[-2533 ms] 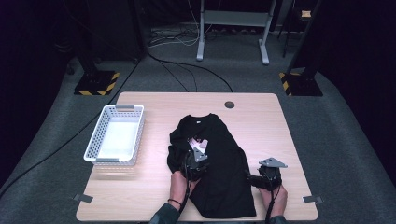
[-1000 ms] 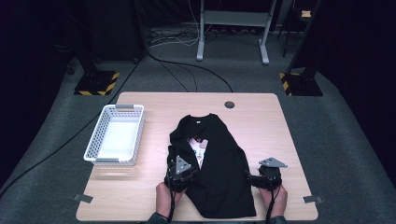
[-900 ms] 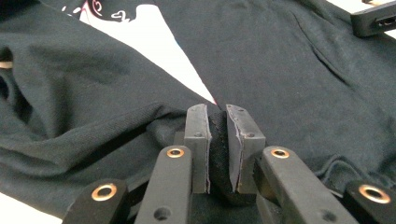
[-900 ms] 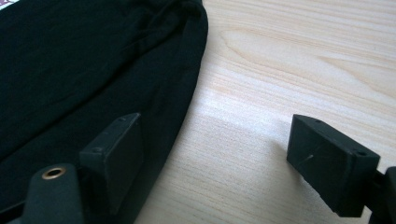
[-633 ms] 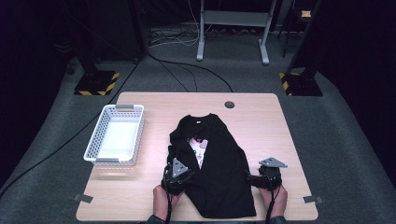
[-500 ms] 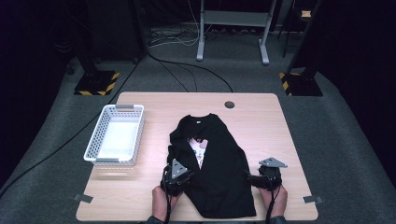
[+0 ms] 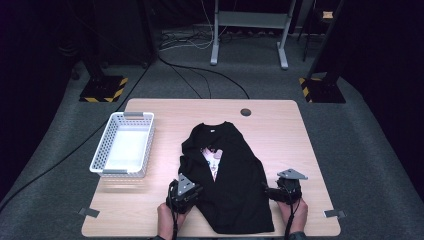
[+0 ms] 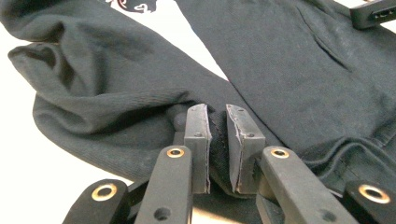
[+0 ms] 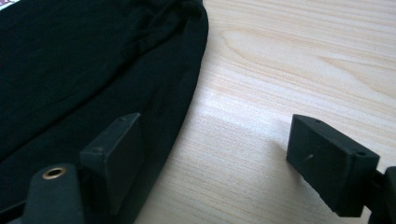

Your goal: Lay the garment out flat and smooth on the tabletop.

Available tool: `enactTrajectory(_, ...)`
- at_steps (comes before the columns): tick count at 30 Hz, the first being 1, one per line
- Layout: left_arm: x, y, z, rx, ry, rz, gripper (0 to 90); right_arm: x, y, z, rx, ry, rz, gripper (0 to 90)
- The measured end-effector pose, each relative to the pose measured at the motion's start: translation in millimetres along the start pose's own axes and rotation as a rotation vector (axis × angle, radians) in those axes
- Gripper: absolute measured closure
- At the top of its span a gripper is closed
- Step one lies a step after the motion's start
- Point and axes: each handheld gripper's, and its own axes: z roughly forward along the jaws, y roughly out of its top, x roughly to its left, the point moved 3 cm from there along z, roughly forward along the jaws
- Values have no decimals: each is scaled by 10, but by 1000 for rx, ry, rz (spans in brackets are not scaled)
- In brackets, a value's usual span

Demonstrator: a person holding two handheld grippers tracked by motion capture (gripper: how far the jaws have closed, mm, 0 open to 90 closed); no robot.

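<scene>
black t-shirt [image 7: 227,175] lies spread on the table [image 7: 280,130]. left claw [image 8: 218,140] is clenched on a fold at its near left edge; right claw [image 9: 219,163] gapes wide, straddling the right hem. looks like folding; right must pinch next.

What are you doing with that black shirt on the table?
A person is working on a black T-shirt that lies on a wooden table, with a gripping tool in each hand. The left tool has pinched a fold of the shirt's cloth near its left edge. The right tool is wide open at the shirt's right edge, one jaw over the cloth and the other over bare wood, gripping nothing yet. A white basket sits off to the left with nothing in it.
</scene>
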Motion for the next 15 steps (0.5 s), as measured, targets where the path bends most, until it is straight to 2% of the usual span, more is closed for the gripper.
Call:
enactTrajectory(7,51,-55,-45,-8,5,-27,793,0,0,0,0,0,0,180)
enactTrajectory(15,51,-102,-90,0,15,-14,793,0,0,0,0,0,0,179)
